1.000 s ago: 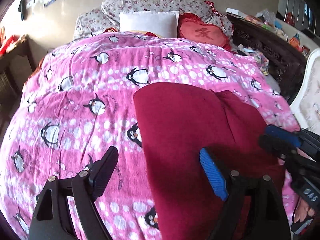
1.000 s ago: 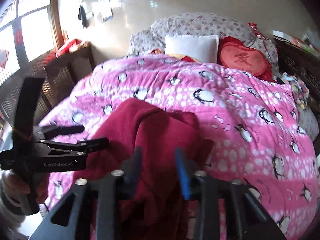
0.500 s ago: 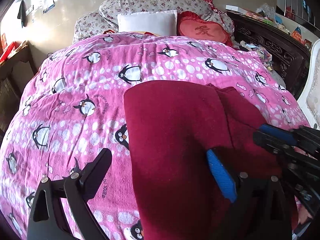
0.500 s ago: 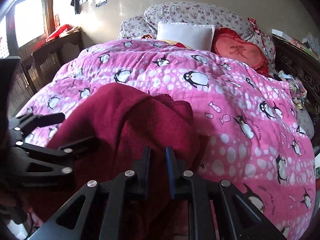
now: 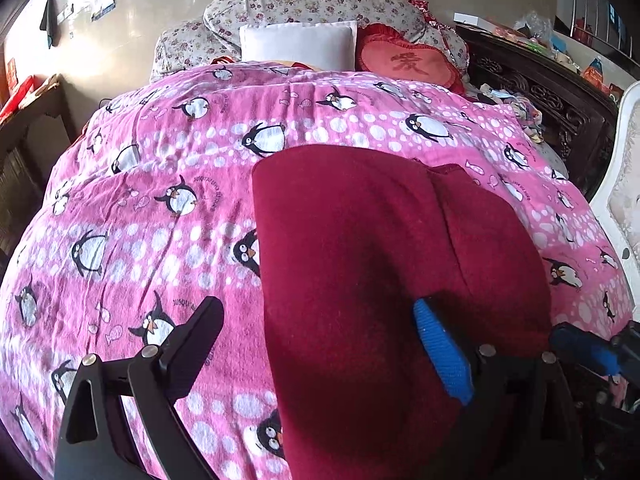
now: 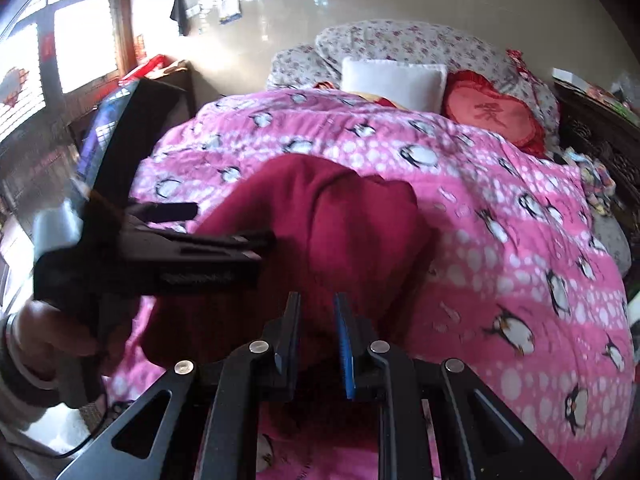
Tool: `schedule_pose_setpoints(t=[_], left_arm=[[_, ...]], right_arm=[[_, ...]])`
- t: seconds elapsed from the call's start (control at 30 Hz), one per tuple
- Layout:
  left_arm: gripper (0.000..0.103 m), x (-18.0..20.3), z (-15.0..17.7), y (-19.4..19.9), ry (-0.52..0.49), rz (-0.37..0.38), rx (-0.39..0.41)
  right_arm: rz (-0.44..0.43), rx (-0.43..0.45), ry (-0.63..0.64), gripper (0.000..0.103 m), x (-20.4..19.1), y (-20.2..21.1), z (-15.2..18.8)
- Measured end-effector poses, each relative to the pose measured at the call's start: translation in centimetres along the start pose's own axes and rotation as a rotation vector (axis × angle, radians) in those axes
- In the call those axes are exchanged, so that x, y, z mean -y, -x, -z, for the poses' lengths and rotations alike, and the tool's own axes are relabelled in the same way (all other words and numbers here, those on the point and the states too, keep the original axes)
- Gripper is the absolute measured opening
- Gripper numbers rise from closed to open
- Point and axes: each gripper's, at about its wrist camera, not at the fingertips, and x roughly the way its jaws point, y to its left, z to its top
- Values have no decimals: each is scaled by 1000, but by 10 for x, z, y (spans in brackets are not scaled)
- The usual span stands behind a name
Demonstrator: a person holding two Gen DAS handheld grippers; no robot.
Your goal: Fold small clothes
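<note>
lying folded on the pink penguin quilt (image 5: pixel 160 216), the dark red garment (image 5: pixel 360 264) sits near the bed's front edge, one layer turned over another so that a seam edge runs down its right part. left gripper (image 5: pixel 320 344): released, jaws spread wide and just widened further, straddling the garment's near left portion with no pad pressing on cloth. right gripper (image 6: pixel 318 332): jaws nearly together after closing further; red cloth shows between and under them, but whether it is truly pinched cannot be told, since the contact is hidden by the fingers (image 6: pixel 346 344). beyond the garment lie a white pillow (image 5: pixel 298 46), a red heart cushion (image 5: pixel 412 64) and a floral bolster (image 5: pixel 304 4).

judged risks: if the right gripper pulls with only a thin bite, the upper layer may slip free and unfold; dragging may also ruck the soft quilt and skew the fold.
</note>
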Motion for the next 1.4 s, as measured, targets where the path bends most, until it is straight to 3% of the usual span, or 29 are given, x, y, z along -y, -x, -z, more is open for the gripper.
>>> schedule_pose_setpoints(t=[0.13, 0.27, 0.33, 0.4, 0.47, 0.67, 0.87, 1.4], left_arm=[[95, 1, 2, 5, 0, -8, 2], [95, -1, 4, 13, 14, -23, 4], [95, -3, 5, 20, 26, -32, 14], [95, -6, 5, 28, 35, -50, 31], [95, -8, 5, 34, 45, -51, 48], [95, -12, 8, 50, 54, -84, 90], [95, -18, 12, 55, 85, -78, 98], [95, -27, 19, 58, 125, -109, 130]], right_arm=[[81, -7, 33, 18, 1, -11, 7], [36, 9, -7, 18, 5, -2, 4], [2, 31, -31, 24, 5, 10, -1], [-10, 61, -51, 49, 3, 19, -7], [-4, 103, -58, 65, 0, 28, -13], [68, 138, -79, 65, -1, 28, -26], [103, 138, -111, 77, -1, 24, -23], [165, 114, -138, 91, 1, 14, -22]])
